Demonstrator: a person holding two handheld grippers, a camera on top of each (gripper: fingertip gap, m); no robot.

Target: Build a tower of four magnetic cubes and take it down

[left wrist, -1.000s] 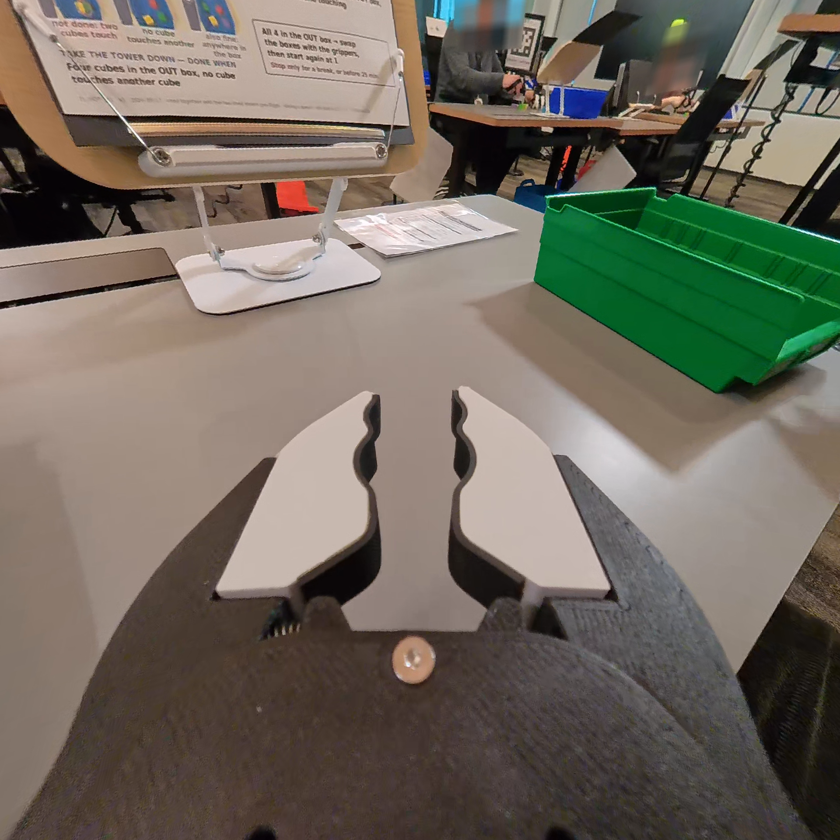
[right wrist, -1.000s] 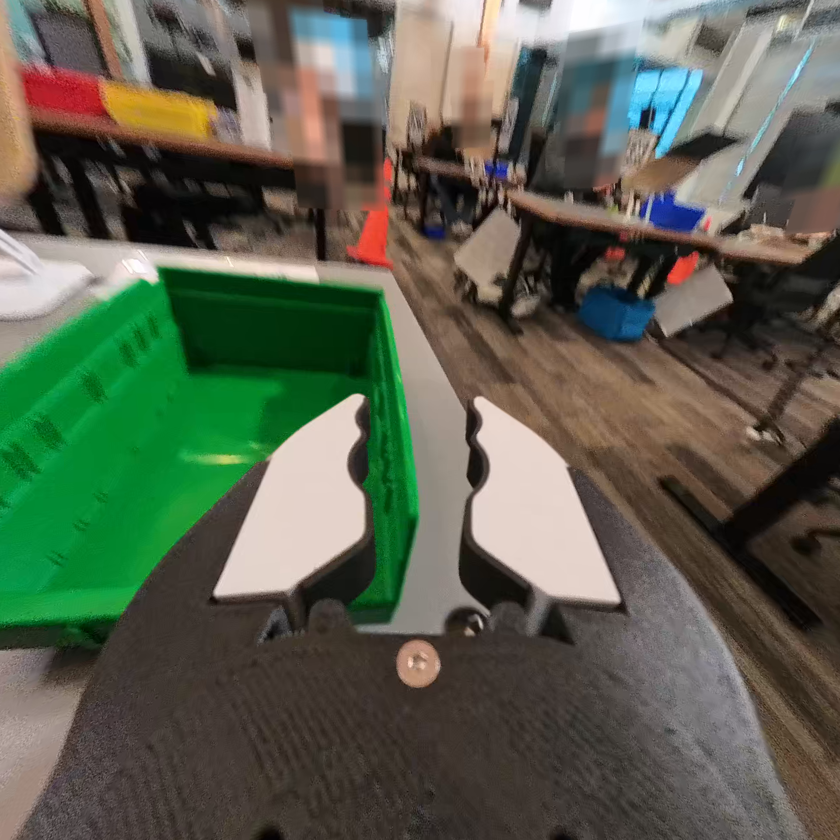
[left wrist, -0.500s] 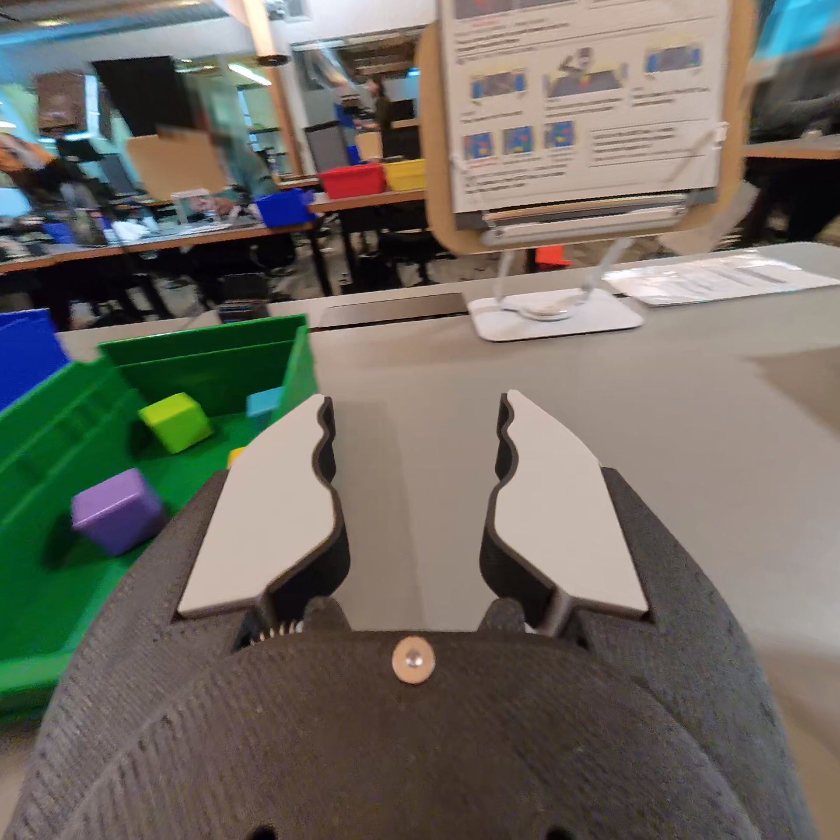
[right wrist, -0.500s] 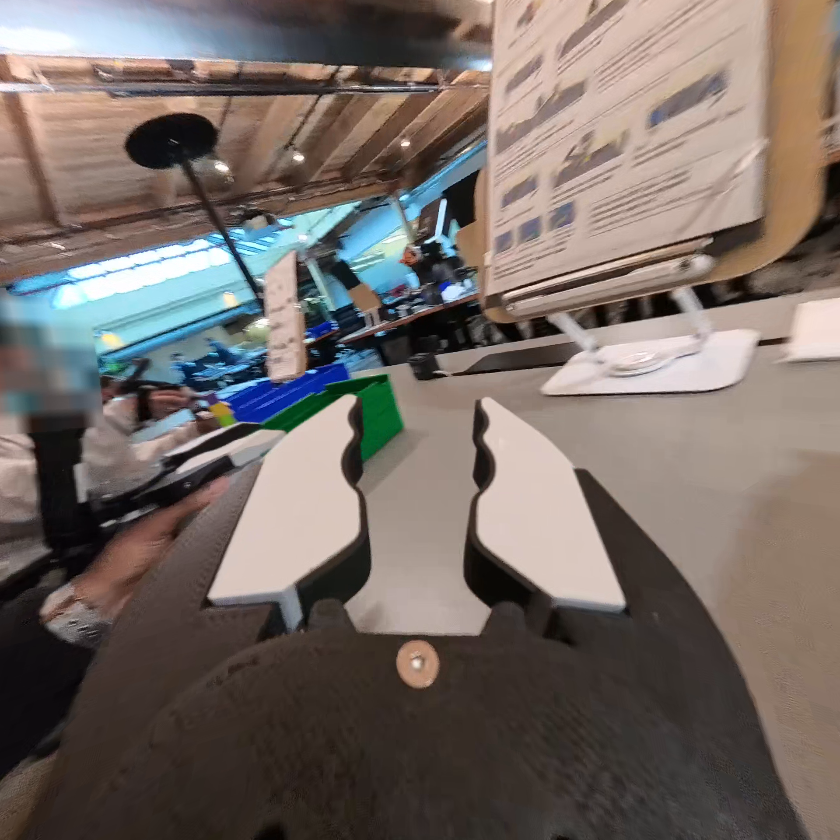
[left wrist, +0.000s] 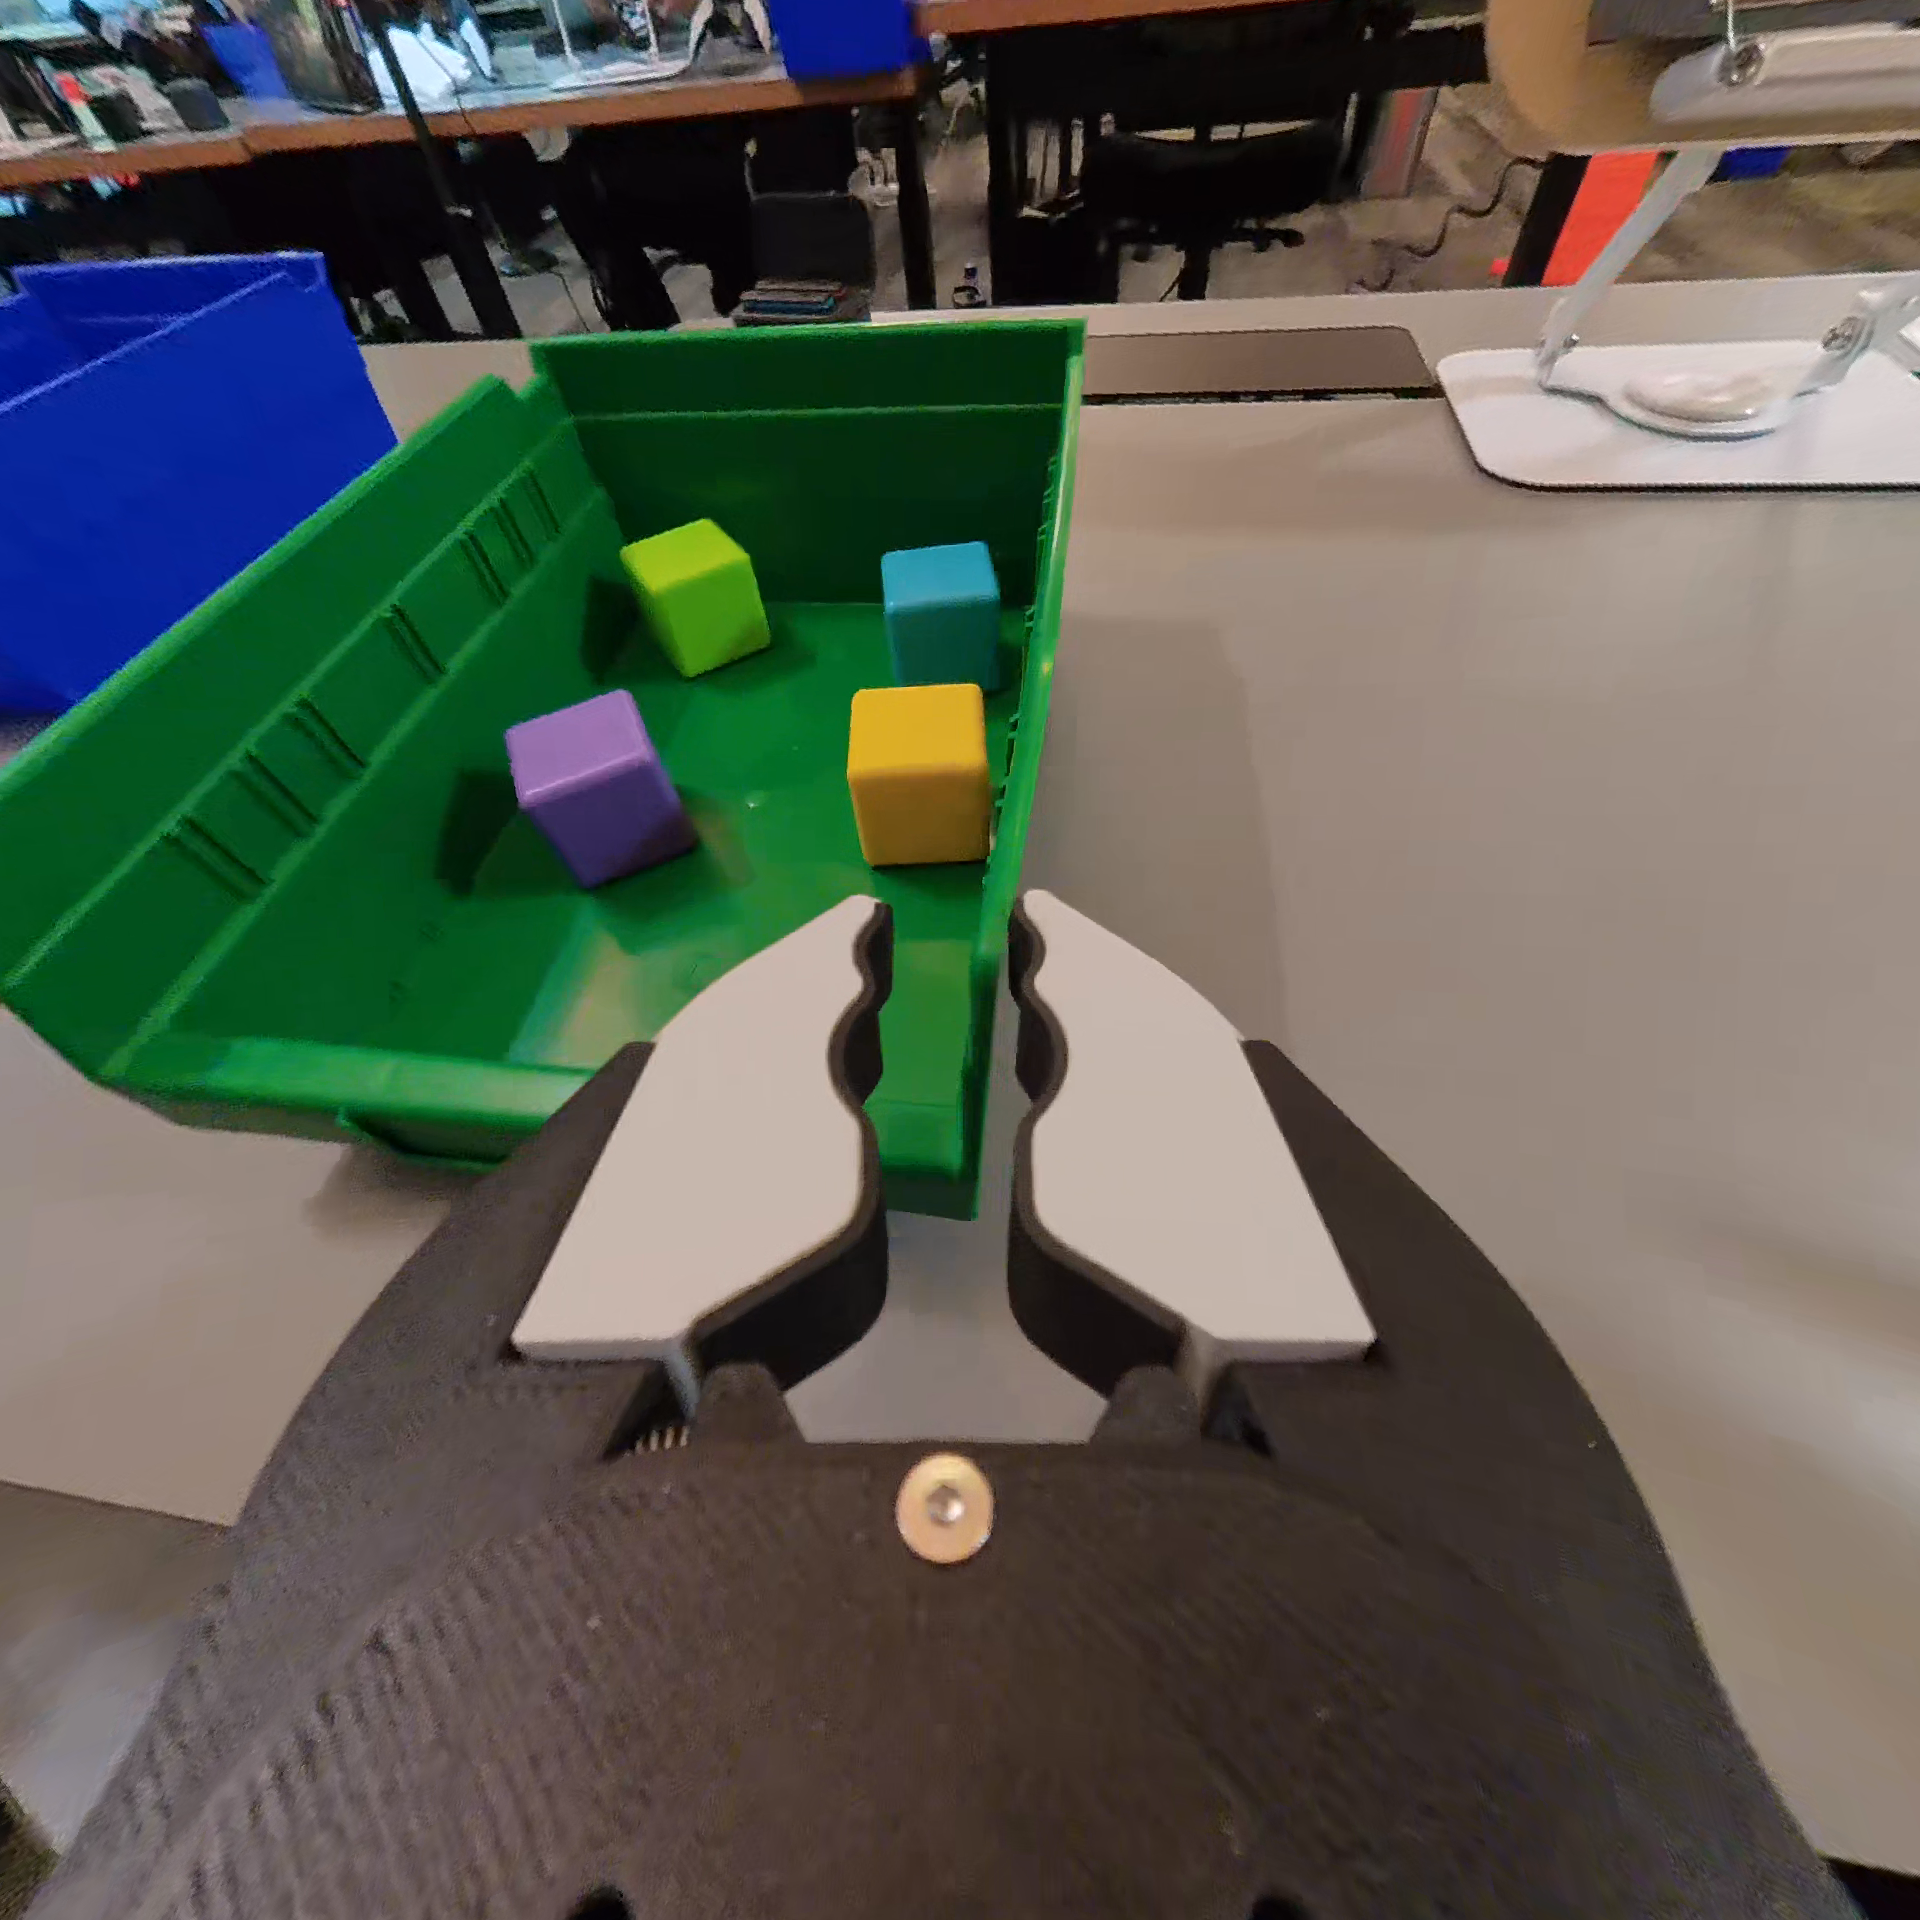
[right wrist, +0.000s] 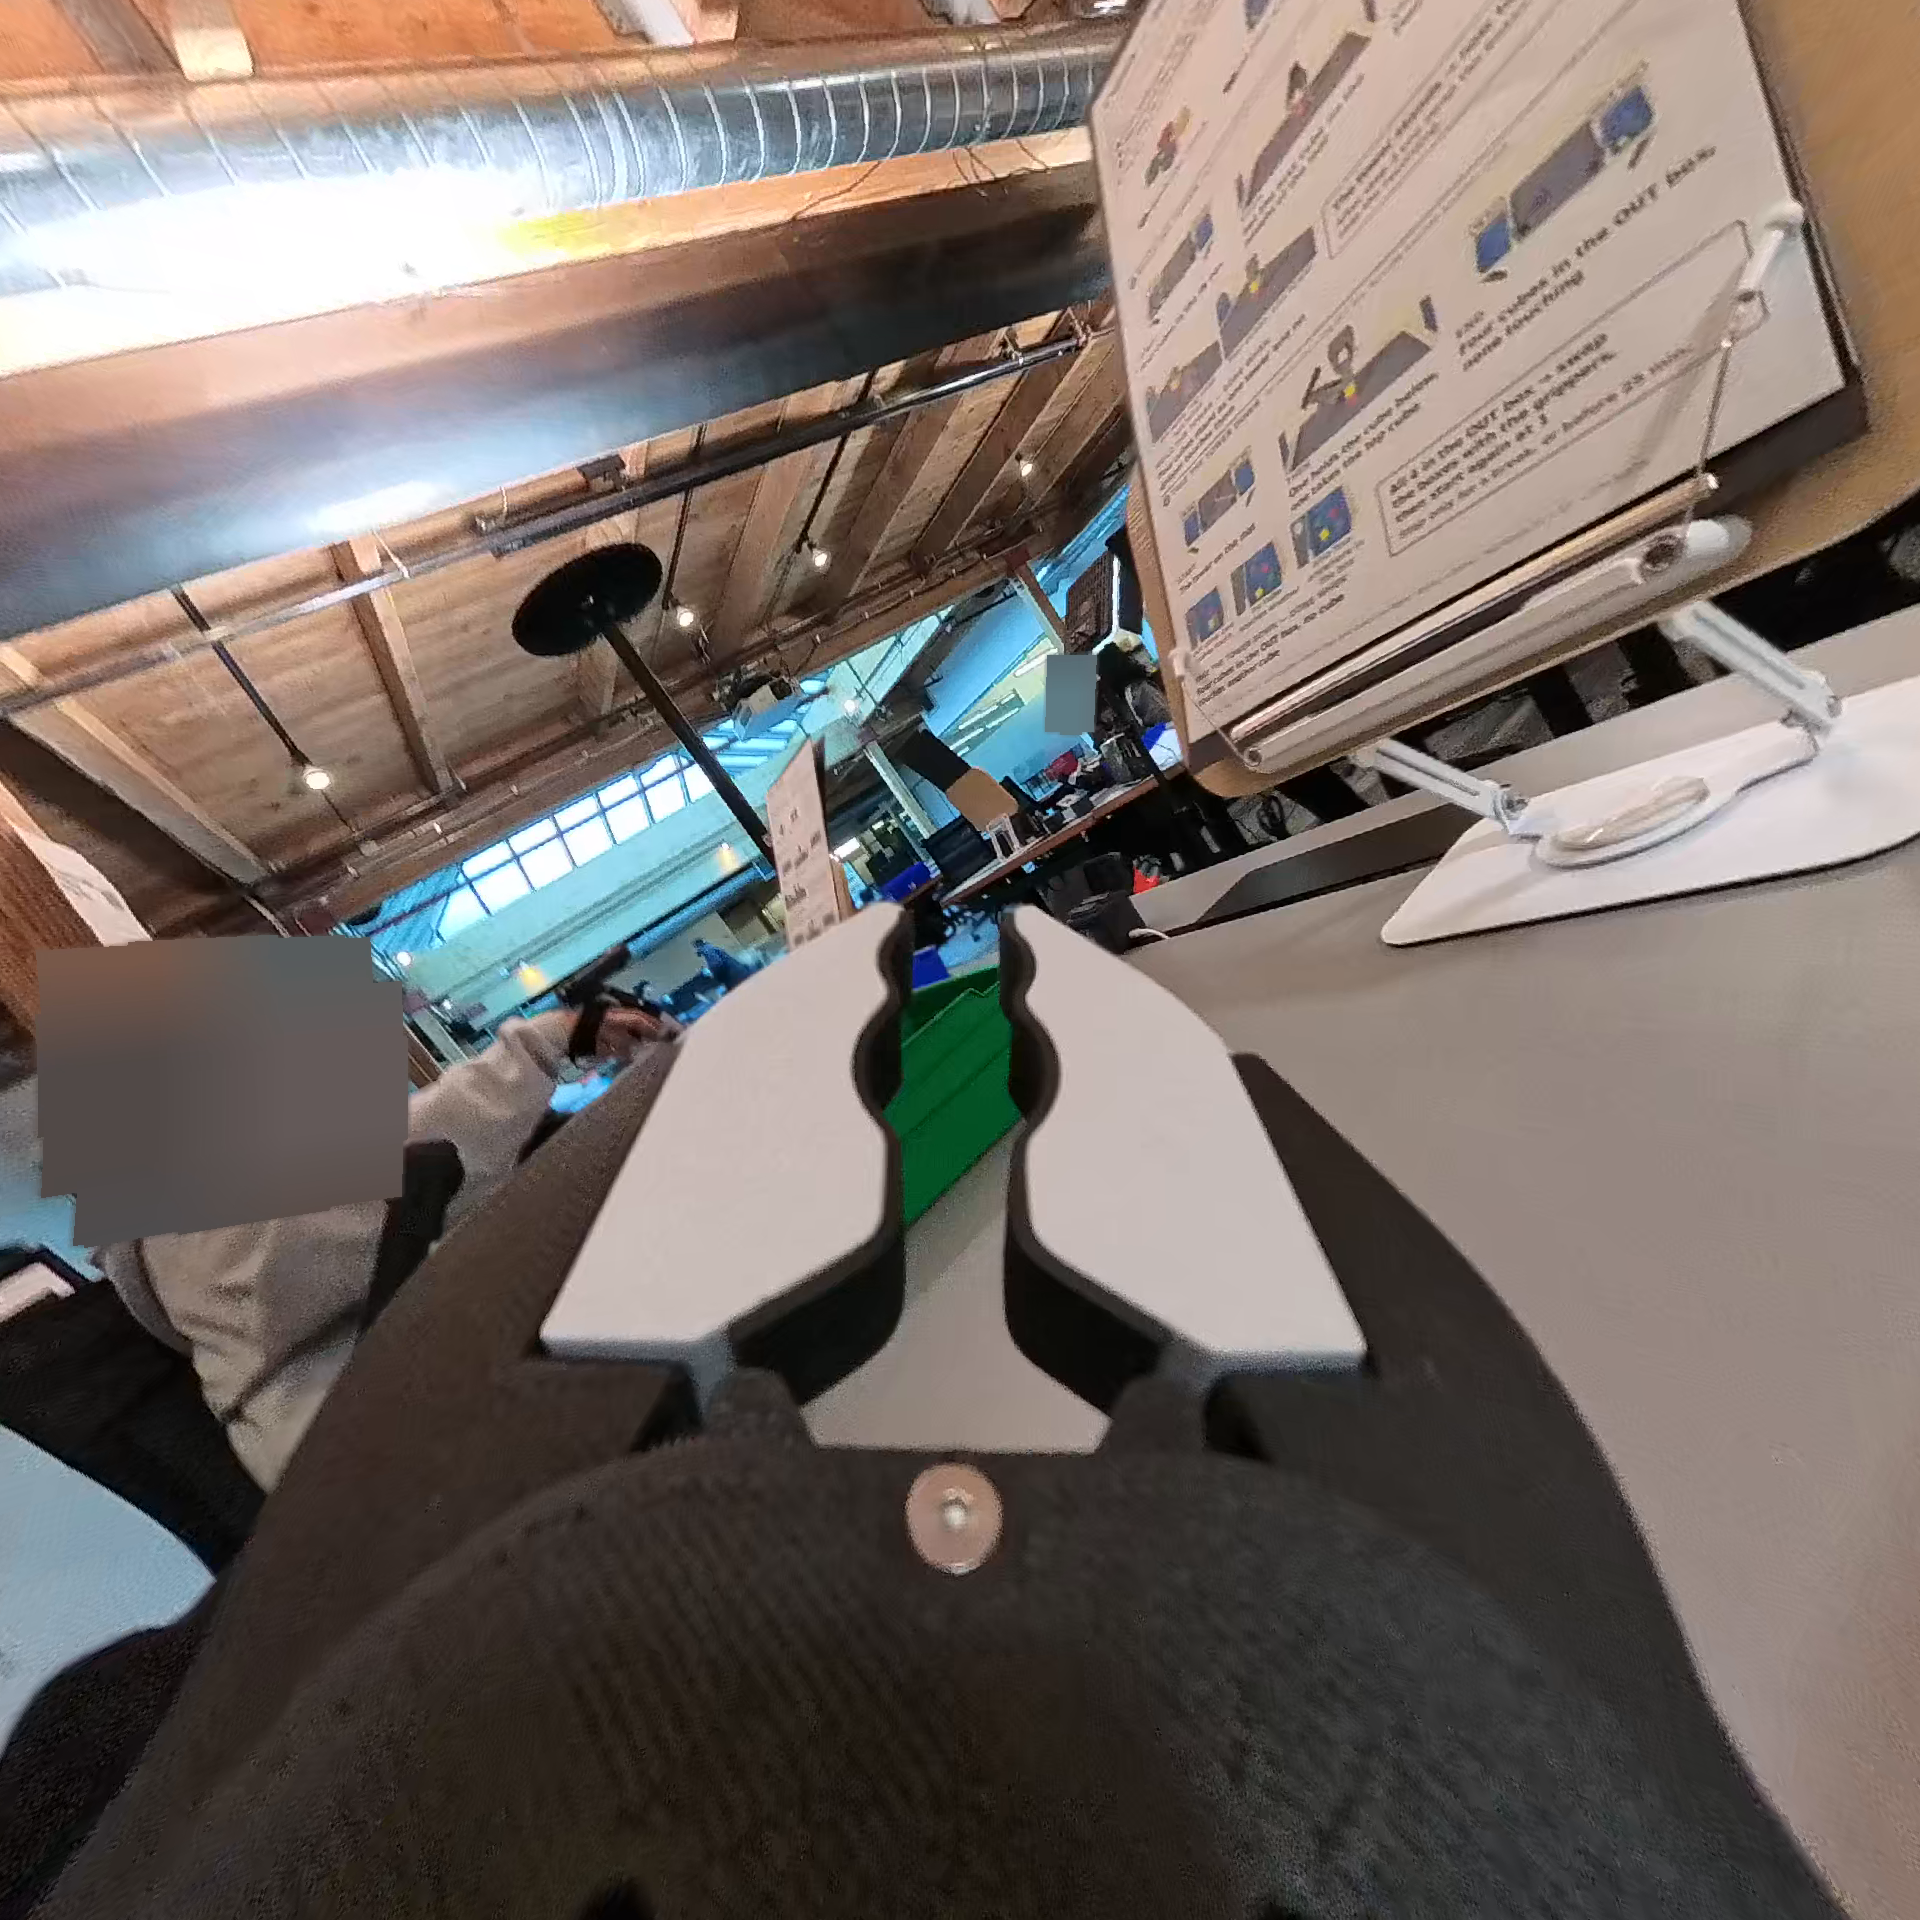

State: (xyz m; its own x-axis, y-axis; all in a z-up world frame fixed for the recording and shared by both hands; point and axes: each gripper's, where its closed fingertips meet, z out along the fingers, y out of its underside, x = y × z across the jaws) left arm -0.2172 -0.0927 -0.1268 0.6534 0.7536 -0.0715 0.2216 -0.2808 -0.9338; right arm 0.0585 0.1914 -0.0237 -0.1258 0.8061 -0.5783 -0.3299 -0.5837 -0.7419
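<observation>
Workshop benches and stored bins fill the background behind a grey counter (left wrist: 1455, 831), which carries a white document stand (left wrist: 1704, 416) and a green bin (left wrist: 312, 727) with a blue bin (left wrist: 156, 436) beside it. Four magnetic cubes sit apart on the green bin's floor: purple cube (left wrist: 597, 784), yellow cube (left wrist: 916, 771), lime cube (left wrist: 694, 594) and teal cube (left wrist: 940, 613). The cubes appear rigid, light and smooth, so a grip across two opposite flat faces, centred, is advisable; magnetic pull may snap neighbouring cubes together. The left gripper (left wrist: 945, 925) hovers over the bin's near right wall, jaws at a narrow gap and empty. The right gripper (right wrist: 951, 925) points low across the counter toward the bin, jaws likewise narrow and empty.
</observation>
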